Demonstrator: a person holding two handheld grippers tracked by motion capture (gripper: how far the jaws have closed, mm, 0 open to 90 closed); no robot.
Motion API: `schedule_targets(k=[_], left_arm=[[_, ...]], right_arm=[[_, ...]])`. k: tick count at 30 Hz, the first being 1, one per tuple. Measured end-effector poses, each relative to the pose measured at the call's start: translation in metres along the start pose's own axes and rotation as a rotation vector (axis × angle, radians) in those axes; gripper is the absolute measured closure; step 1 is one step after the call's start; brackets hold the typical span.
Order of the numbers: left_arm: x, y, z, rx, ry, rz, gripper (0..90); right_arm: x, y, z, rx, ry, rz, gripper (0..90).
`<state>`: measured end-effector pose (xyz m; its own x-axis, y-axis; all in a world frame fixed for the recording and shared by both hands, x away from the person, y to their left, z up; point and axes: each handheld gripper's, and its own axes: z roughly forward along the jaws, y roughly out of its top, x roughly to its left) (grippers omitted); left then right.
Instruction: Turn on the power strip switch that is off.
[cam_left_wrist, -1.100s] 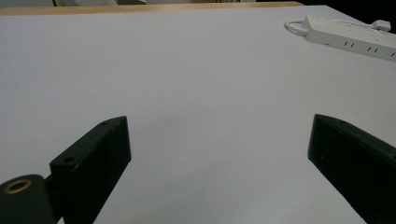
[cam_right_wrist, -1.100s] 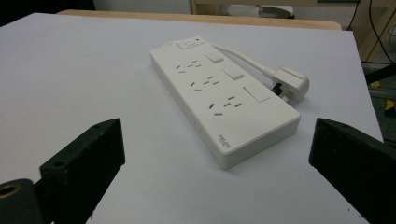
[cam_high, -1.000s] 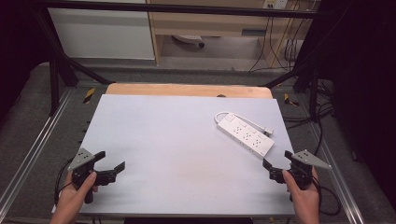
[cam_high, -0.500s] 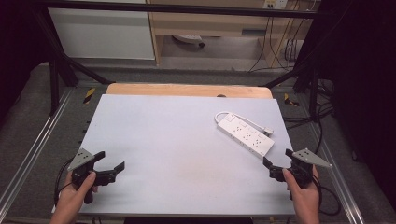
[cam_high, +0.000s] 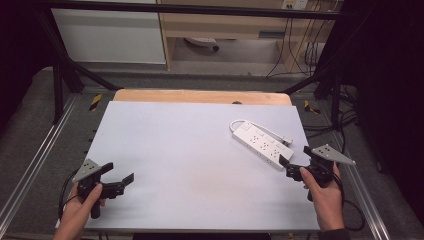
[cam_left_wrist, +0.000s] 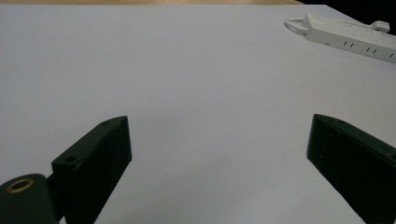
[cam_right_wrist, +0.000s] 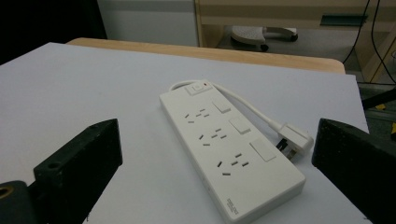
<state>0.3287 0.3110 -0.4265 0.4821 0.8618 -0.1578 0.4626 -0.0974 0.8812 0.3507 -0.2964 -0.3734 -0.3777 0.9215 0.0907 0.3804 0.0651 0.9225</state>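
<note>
A white power strip (cam_high: 262, 143) lies at the right of the white table top (cam_high: 190, 150), its cord looped back to a plug (cam_high: 286, 141) beside it. My right gripper (cam_high: 294, 155) hovers open just short of the strip's near end. In the right gripper view the power strip (cam_right_wrist: 224, 149) and its plug (cam_right_wrist: 296, 137) lie ahead between the wide-apart jaws of the right gripper (cam_right_wrist: 219, 140). At the front left my left gripper (cam_high: 119, 171) is held open over bare table. In the left gripper view its jaws (cam_left_wrist: 219, 144) are spread, with the power strip (cam_left_wrist: 355, 39) far off.
A wooden strip (cam_high: 200, 96) borders the table's far edge. Metal rails (cam_high: 30, 170) run along both sides. Behind the table stand a white cabinet (cam_high: 110, 35), wooden furniture and hanging cables (cam_high: 300, 50).
The right gripper has edged slightly forward toward the power strip. The left gripper has hardly moved.
</note>
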Motion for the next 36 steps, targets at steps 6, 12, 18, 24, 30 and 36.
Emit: schedule_targets(k=[6,12,18,24,30,36], left_arm=[[0.001,0.0,-0.001,-0.003,0.005,0.007,6.6],[0.0,0.0,0.0,0.001,0.006,0.01,6.6],[0.0,0.0,-0.001,0.005,0.01,0.012,6.6],[0.0,0.0,-0.001,0.009,0.009,0.014,6.6],[0.0,-0.001,-0.001,0.011,0.009,0.015,6.6],[0.0,-0.001,-0.001,0.012,0.008,0.013,6.6]], right_arm=[[0.0,0.01,0.002,0.008,0.009,-0.004,2.7],[-0.006,0.018,0.005,0.021,0.015,-0.007,3.1],[-0.015,0.024,0.005,0.013,-0.001,0.007,12.0],[-0.021,0.03,0.006,-0.001,0.002,0.009,26.5],[-0.027,0.04,0.009,-0.005,-0.011,-0.001,41.5],[-0.033,0.046,0.014,-0.006,-0.04,-0.007,55.3]])
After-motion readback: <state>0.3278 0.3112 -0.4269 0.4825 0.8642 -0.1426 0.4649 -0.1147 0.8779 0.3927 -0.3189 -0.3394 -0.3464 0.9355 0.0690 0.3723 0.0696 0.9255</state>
